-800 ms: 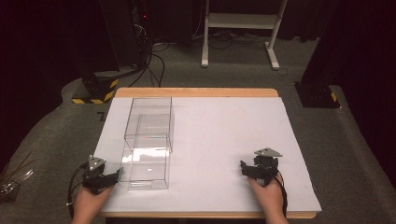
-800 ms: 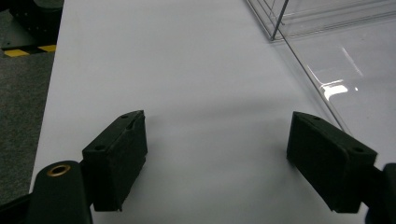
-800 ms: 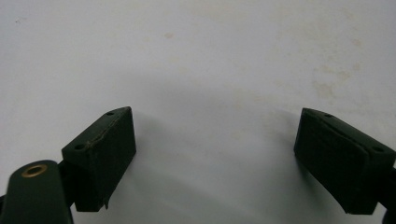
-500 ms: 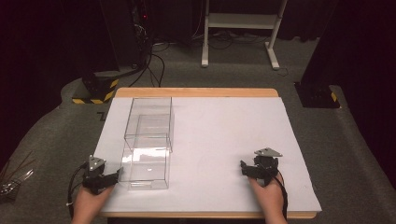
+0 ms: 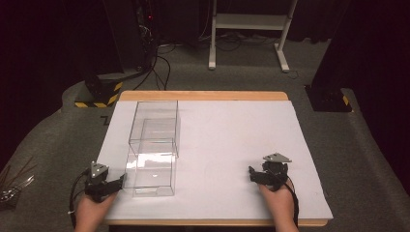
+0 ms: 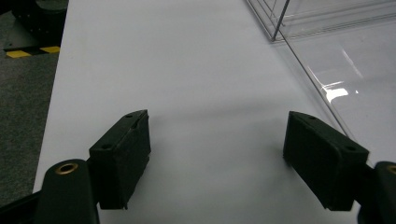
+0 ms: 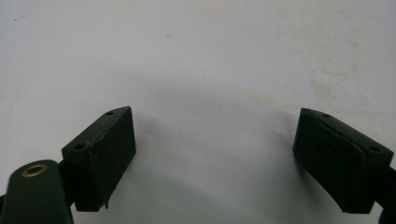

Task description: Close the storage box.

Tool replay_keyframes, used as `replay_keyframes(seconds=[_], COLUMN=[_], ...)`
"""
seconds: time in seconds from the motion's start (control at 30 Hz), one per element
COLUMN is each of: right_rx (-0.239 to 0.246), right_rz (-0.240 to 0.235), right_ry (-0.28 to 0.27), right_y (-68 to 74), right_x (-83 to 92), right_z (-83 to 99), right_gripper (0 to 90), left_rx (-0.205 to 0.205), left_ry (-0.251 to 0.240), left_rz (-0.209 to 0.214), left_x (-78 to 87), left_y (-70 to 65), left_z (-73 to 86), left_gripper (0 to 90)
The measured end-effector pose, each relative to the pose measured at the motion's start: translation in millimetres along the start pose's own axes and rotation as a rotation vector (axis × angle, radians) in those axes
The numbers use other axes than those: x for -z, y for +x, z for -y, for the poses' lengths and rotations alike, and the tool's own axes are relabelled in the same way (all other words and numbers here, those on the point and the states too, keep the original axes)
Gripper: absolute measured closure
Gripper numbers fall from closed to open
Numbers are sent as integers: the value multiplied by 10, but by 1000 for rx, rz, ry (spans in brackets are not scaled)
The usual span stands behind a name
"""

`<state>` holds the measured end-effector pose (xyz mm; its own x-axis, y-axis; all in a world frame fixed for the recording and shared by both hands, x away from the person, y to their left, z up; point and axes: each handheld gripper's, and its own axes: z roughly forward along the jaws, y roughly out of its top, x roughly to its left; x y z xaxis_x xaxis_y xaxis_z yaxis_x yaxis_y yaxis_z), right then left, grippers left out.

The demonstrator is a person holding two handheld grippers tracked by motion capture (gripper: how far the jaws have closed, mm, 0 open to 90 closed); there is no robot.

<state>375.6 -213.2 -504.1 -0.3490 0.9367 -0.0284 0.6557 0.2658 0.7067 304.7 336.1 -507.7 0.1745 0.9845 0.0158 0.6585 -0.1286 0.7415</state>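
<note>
Two clear plastic boxes lie end to end on the white table top: a nearer box (image 5: 152, 166) and a farther box (image 5: 154, 121). My left gripper (image 5: 120, 181) rests at the table's front left, just left of the nearer box, jaws open and empty. In the left gripper view its jaws (image 6: 217, 154) stand wide apart over bare white surface, with the clear box wall (image 6: 322, 84) off to the right. My right gripper (image 5: 252, 174) sits at the front right, open and empty. Its jaws (image 7: 215, 156) frame bare, faintly stained white table.
The white sheet (image 5: 232, 140) covers a wooden table with its edge (image 5: 203, 95) showing at the back. A yellow-black striped base (image 5: 99, 92) and cables lie on the grey floor behind left. A white frame stand (image 5: 251, 29) rises at the back.
</note>
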Motion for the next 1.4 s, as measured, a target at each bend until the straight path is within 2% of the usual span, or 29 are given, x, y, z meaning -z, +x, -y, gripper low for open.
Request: replay_keyframes(seconds=[0.2,0.3,0.33,0.5,0.57,0.73,0.9,1.13,1.4], right_rx=[-4,-4,-4,-5,-5,-4,-4,-3,-2], right_rz=[-11,-11,-11,-11,-12,-11,-10,-7,-5], right_ry=[-2,-2,-2,-1,-2,-3,-2,-4,-5], right_y=[-14,-14,-13,-15,-15,-13,-12,-11,-9], right_x=[-5,-5,-6,-5,-6,-5,-5,-6,-5], right_z=[2,4,3,3,3,4,4,4,5], right_gripper=[128,128,127,127,127,127,127,127,128], left_rx=[-3,8,17,7,14,-6,-1,9,6], left_ry=[2,5,3,7,-4,-48,-57,-107,-129], left_rz=[1,0,12,38,69,71,72,84,94], left_x=[8,16,18,33,64,174,232,339,402], left_y=[3,24,39,43,42,17,29,41,42], left_z=[-2,-12,-17,-34,-52,-108,-138,-186,-236], left_gripper=[250,290,302,319,332,325,322,283,275])
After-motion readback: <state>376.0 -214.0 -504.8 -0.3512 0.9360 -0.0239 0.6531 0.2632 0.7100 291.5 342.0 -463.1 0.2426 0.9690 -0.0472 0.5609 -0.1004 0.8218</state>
